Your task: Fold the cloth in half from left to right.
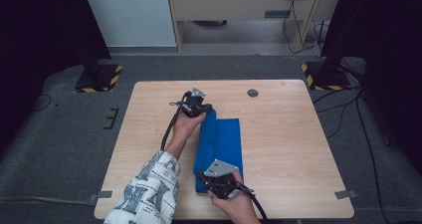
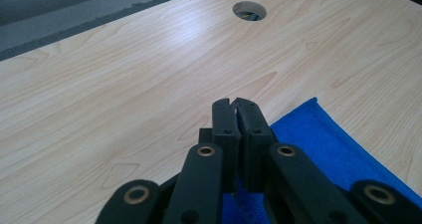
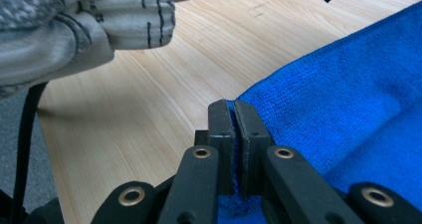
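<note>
A wooden table (image 1: 278, 134) carries a folded blue cloth (image 1: 221, 144) lying lengthwise near its middle. The left gripper (image 1: 203, 108) pinches the cloth's far corner, its jaws clenched on the fabric. The right gripper (image 1: 201, 176) clamps the near corner the same way, beside a patterned sleeve (image 1: 149, 194).

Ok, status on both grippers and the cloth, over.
Left gripper shut on blue cloth, far corner. Right gripper shut on near corner. Cloth folded lengthwise on table. Nothing in the way.
</note>
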`<state>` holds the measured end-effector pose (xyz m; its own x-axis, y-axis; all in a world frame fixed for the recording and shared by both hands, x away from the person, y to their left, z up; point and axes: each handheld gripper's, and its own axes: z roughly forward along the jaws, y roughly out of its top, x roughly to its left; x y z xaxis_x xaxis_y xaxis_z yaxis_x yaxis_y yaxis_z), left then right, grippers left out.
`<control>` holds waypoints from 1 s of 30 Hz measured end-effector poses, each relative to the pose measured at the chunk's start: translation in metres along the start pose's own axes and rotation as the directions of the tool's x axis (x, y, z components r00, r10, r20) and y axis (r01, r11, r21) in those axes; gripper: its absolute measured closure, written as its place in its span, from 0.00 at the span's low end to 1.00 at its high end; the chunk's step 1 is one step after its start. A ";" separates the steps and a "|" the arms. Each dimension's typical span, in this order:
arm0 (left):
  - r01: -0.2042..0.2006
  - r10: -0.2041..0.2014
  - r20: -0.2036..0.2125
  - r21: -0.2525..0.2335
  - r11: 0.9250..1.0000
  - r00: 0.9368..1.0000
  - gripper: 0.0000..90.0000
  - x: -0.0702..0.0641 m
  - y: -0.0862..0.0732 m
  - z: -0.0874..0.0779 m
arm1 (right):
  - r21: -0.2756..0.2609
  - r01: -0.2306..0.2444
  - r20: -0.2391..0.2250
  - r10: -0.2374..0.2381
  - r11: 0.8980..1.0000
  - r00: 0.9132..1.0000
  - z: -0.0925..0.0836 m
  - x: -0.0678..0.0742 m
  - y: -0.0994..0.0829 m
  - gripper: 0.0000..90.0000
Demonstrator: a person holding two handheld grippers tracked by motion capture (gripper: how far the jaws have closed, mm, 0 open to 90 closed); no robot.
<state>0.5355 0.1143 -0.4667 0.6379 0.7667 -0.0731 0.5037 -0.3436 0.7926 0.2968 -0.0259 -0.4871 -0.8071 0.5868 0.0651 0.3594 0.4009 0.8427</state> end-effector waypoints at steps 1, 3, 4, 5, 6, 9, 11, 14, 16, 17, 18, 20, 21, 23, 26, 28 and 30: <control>-0.001 0.001 0.000 0.000 1.000 1.000 0.98 -0.001 0.000 0.001 | 0.002 -0.001 0.004 0.001 1.000 1.000 0.000 -0.001 -0.001 0.97; -0.003 0.003 0.004 0.001 1.000 1.000 0.98 -0.003 0.000 0.002 | 0.006 -0.004 0.007 0.004 1.000 1.000 -0.002 -0.003 -0.003 0.97; -0.004 0.004 0.005 0.001 1.000 1.000 0.98 -0.003 0.000 0.003 | 0.008 -0.005 0.009 0.005 1.000 1.000 -0.003 -0.003 -0.004 0.97; -0.002 0.002 0.007 0.000 1.000 1.000 0.98 -0.004 0.000 0.003 | 0.007 -0.007 0.011 0.007 1.000 1.000 -0.003 -0.004 -0.005 0.97; -0.002 0.002 0.008 0.000 1.000 1.000 0.98 -0.005 0.000 0.004 | 0.008 -0.009 0.014 0.009 1.000 1.000 -0.004 -0.005 -0.005 0.97; 0.000 0.000 0.011 0.004 1.000 1.000 0.97 -0.007 0.000 0.007 | 0.013 -0.011 0.019 0.011 1.000 1.000 -0.006 -0.007 -0.008 0.97; 0.002 -0.002 0.015 0.004 1.000 1.000 0.97 -0.008 0.000 0.009 | 0.015 -0.011 0.021 0.011 1.000 1.000 -0.007 -0.008 -0.009 0.97; 0.004 -0.004 0.019 0.003 1.000 1.000 0.97 -0.010 0.000 0.012 | 0.014 -0.012 0.024 0.012 1.000 1.000 -0.009 -0.009 -0.010 0.97; 0.006 -0.006 0.026 0.000 1.000 1.000 0.97 -0.012 0.000 0.014 | 0.009 -0.014 0.027 0.014 1.000 1.000 -0.011 -0.010 -0.010 0.97; 0.006 -0.006 0.027 0.001 1.000 1.000 0.97 -0.013 0.001 0.015 | 0.009 -0.014 0.028 0.014 1.000 1.000 -0.012 -0.010 -0.010 0.97; 0.009 -0.009 0.027 0.000 1.000 1.000 0.97 -0.014 0.001 0.015 | 0.009 -0.015 0.031 0.015 1.000 0.999 -0.013 -0.011 -0.010 0.97; 0.008 -0.008 0.027 0.001 1.000 1.000 0.97 -0.015 0.001 0.016 | 0.009 -0.016 0.033 0.016 1.000 0.999 -0.015 -0.013 -0.010 0.97; 0.005 -0.005 0.026 0.002 1.000 1.000 0.97 -0.016 0.002 0.016 | 0.009 -0.015 0.037 0.015 1.000 0.999 -0.016 -0.013 -0.010 0.97; 0.007 -0.007 0.025 0.002 1.000 1.000 0.97 -0.017 0.002 0.016 | 0.012 -0.016 0.042 0.015 1.000 0.999 -0.018 -0.015 -0.012 0.97; 0.011 -0.011 0.025 0.005 1.000 1.000 0.97 -0.018 0.002 0.018 | 0.017 -0.022 0.049 0.021 1.000 0.999 -0.022 -0.018 -0.014 0.97; 0.010 -0.011 0.024 0.005 1.000 1.000 0.97 -0.019 0.002 0.019 | 0.018 -0.022 0.051 0.021 1.000 0.998 -0.022 -0.019 -0.015 0.97; 0.012 -0.012 0.026 0.007 1.000 1.000 0.97 -0.020 0.002 0.021 | 0.022 -0.030 0.053 0.028 0.999 0.998 -0.024 -0.021 -0.017 0.97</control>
<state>0.5357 0.0871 -0.4763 0.6466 0.7564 -0.0987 0.5156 -0.3381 0.7873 0.2961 -0.0623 -0.4902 -0.7708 0.6342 0.0607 0.3935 0.3990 0.8282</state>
